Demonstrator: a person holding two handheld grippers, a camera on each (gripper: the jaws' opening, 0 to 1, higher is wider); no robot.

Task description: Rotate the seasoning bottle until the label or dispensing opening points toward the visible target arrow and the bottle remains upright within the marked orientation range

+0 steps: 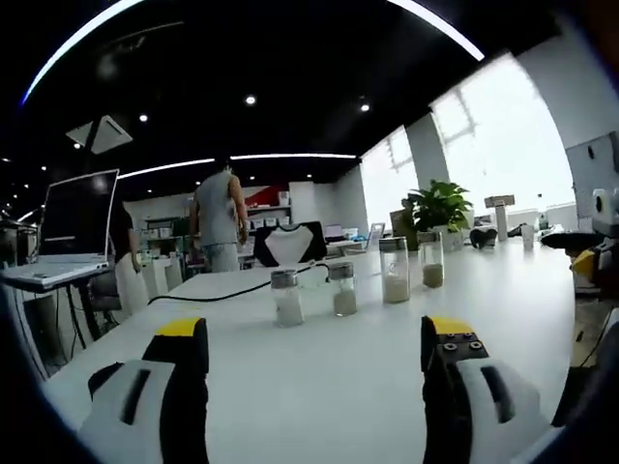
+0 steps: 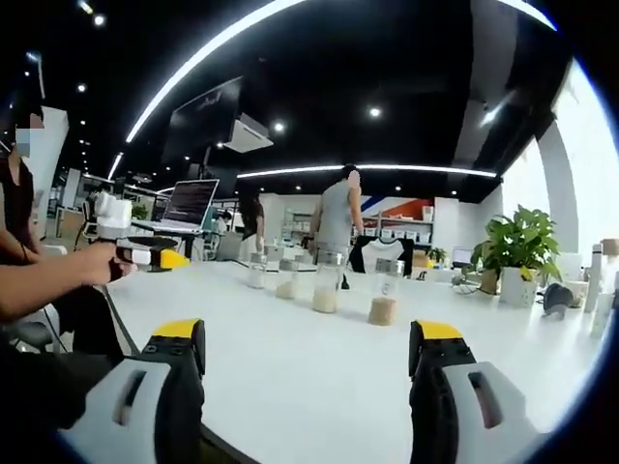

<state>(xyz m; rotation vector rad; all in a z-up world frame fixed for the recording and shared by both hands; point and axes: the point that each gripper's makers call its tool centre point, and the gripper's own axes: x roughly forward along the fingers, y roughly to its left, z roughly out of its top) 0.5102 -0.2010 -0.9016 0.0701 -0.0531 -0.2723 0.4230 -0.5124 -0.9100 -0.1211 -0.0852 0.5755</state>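
- The left tongs point(image 1: 314, 353) stand spread wide over the white desk point(image 1: 368, 377), with nothing between the yellow-tipped jaws.
- The right tongs point(image 2: 307, 358) are likewise spread and pinch nothing.
- Landmark: the row of four seasoning bottles point(image 1: 340, 288) standing upright on the desk, all with clear glass, metal caps and pale powder in the bottom.
- In the left gripper view the row lies beyond the tongs, well apart from them; the two shorter bottles stand nearer the black cable point(image 1: 232, 290), and the two taller ones stand toward the potted plant point(image 1: 440, 208).
- In the right gripper view the same row point(image 2: 325, 282) runs away from the tongs, and the nearest bottle point(image 2: 385, 292) holds tan grains.
- To the left of the row in that view, a person's hand point(image 2: 97, 263) holds the left tongs point(image 2: 160, 257) above the desk.
- Behind the row stand a laptop point(image 1: 73, 227) and a person in a grey sleeveless top point(image 1: 221, 217).
- No arrow mark can be made out on the desk.
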